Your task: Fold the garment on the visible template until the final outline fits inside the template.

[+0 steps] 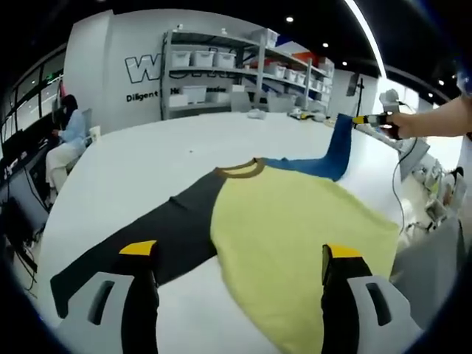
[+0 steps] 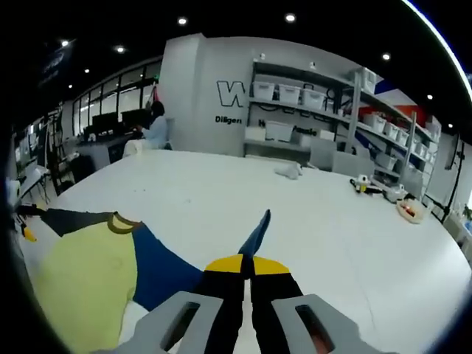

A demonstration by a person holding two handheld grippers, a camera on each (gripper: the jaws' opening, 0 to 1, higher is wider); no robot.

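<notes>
Garment (image 1: 287, 221) spread flat on the white table (image 1: 147, 162).
Right gripper (image 2: 248, 267) pinches the lifted blue sleeve (image 2: 254, 237); left gripper (image 1: 240, 254) fingers spread above the hem.

Quick count: one garment (image 1: 287, 221) on the white table (image 1: 147, 162), with two sleeves, one dark grey (image 1: 140, 247) and one blue (image 1: 328, 158). Two grippers, left (image 1: 240, 254) and right (image 2: 247, 264) (yellow-tipped jaws on both). One shelving rack (image 2: 332, 110) behind with a bunch of white bins. One seated person (image 2: 151, 129).
</notes>
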